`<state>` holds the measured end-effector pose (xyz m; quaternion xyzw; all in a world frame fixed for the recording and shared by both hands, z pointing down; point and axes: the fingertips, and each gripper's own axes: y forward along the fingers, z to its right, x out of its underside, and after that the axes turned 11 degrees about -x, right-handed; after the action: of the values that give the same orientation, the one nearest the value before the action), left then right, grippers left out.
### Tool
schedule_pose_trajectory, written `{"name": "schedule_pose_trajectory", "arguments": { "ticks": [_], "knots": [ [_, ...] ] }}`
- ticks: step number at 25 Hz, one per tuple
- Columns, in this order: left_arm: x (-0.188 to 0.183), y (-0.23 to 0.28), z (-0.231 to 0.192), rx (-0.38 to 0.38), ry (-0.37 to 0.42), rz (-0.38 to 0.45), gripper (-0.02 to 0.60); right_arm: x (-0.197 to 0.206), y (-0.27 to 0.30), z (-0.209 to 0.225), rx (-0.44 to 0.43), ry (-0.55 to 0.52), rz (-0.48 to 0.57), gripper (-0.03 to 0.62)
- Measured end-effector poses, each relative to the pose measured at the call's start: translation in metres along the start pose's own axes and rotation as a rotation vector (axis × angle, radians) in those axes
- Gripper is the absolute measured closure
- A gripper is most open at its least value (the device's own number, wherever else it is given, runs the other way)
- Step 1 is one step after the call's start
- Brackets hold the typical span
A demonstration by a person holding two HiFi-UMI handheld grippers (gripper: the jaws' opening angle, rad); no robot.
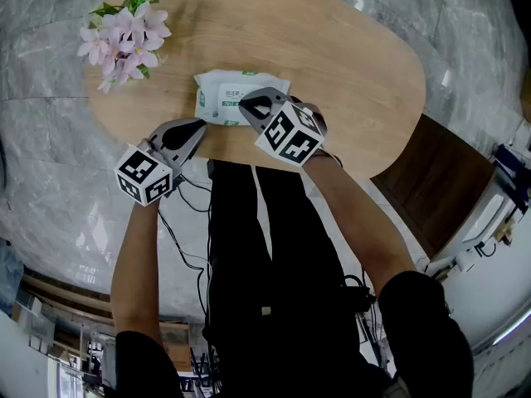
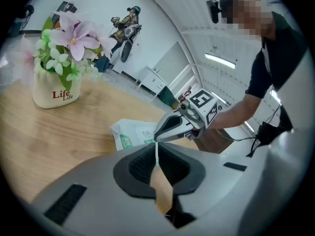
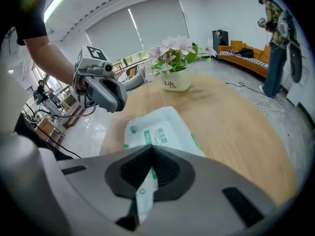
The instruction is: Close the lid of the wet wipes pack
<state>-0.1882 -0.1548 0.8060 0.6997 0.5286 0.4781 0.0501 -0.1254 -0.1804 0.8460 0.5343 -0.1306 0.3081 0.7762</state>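
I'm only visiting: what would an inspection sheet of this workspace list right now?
Surface: oval wooden table.
Job's things: wet wipes pack lying flat near the person's edge; lid state unclear.
Clutter: flower pot at the far left.
Grippers: left gripper fingers together, by the pack's corner; right gripper fingers together, over the pack.
Cables: black cables trailing from the grippers.
Surroundings: brown chair, marble-look floor.

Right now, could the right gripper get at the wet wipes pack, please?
Probably yes: the right gripper sits right at the wet wipes pack, nothing between them, left gripper aside.
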Motion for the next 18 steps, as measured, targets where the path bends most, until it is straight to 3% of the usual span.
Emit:
{"name": "schedule_pose_trajectory", "arguments": {
  "ticks": [4,8,13,18],
  "knots": [
    [-0.013,-0.009,0.009,-0.008,-0.031,0.048,0.554,-0.005,-0.008,-0.004,0.000,-0.022,-0.006,0.583],
    [-0.042,-0.026,0.026,-0.024,-0.043,0.108,0.554,-0.034,-0.042,-0.013,0.029,-0.045,0.056,0.583],
    [-0.101,-0.068,0.065,-0.034,-0.007,0.203,0.554,-0.098,-0.118,-0.037,0.046,0.023,0.270,0.583],
    [-0.189,-0.125,0.106,-0.046,0.107,0.342,0.557,-0.188,-0.224,-0.062,0.129,-0.079,0.482,0.583]
  ]
}}
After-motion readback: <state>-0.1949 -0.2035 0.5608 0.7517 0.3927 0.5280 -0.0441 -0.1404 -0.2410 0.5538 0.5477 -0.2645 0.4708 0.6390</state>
